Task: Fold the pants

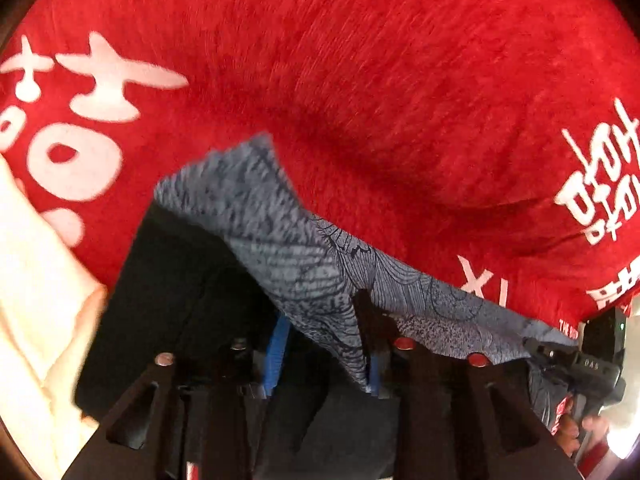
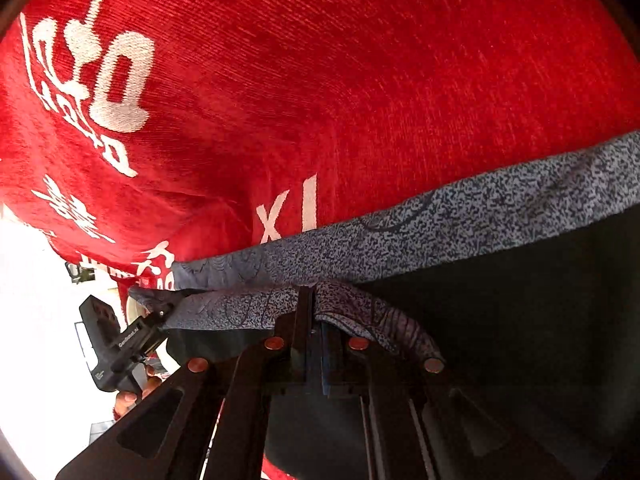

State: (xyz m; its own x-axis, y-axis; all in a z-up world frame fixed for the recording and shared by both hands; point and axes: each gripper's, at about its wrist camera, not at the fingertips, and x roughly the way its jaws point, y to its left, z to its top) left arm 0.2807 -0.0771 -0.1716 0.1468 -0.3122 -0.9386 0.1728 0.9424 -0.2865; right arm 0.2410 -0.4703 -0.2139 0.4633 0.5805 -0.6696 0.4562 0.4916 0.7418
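Observation:
The pants are black (image 2: 520, 320) with a grey-blue patterned band (image 2: 460, 216), and they lie over a red blanket (image 2: 360, 80). In the right wrist view my right gripper (image 2: 316, 320) is shut on a bunched fold of the patterned band. In the left wrist view my left gripper (image 1: 320, 340) has its jaws apart. The patterned cloth (image 1: 280, 240) hangs between them and rests against the right-hand pad (image 1: 374, 372). The band stretches from one gripper to the other. The right gripper (image 1: 560, 352) also shows at the far right, and the left gripper (image 2: 160, 308) at the far left.
The red blanket (image 1: 360, 80) carries white lettering (image 1: 100, 80) and fills most of both views. A cream cloth (image 1: 36, 300) lies at the left. A person's hand (image 2: 136, 392) holds the left gripper's handle. A bright white floor area (image 2: 40, 320) lies past the blanket's edge.

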